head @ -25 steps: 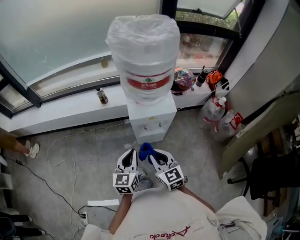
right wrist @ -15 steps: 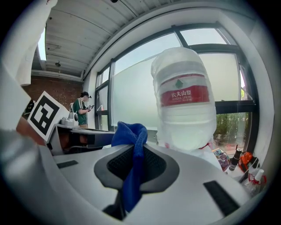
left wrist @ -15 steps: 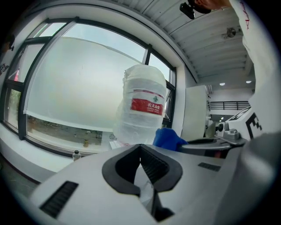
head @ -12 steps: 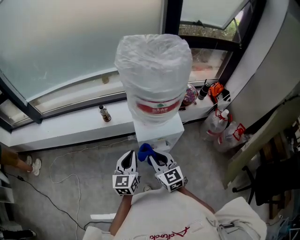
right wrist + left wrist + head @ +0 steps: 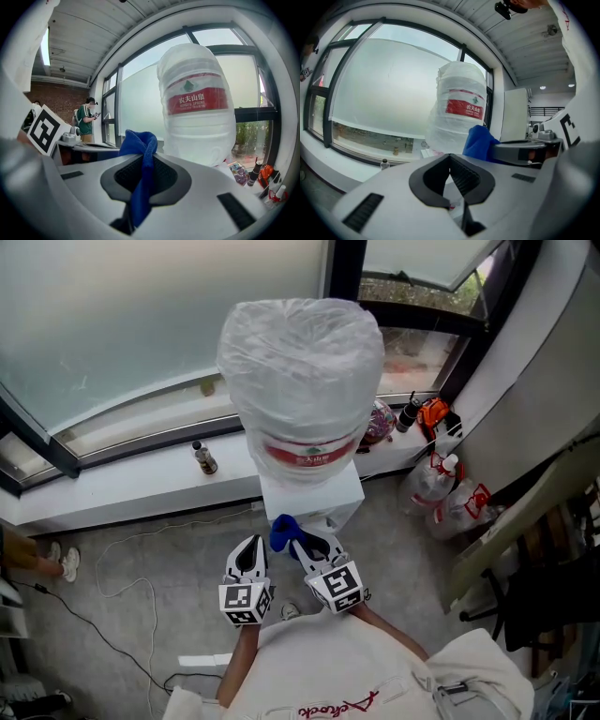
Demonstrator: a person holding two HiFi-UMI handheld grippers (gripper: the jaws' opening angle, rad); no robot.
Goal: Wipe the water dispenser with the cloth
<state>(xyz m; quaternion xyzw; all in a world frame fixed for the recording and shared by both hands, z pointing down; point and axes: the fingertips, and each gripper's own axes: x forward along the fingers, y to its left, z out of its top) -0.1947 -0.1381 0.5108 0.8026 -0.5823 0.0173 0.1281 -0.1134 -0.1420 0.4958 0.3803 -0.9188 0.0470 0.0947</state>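
Closer now than a moment ago, the dispenser stands straight ahead of the right gripper, just past the blue cloth it pinches, while the left gripper beside it has its jaws pressed together, empty.

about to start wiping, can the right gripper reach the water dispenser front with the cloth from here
Probably yes: the right gripper holds the cloth just in front of the water dispenser, and nothing stands between them.
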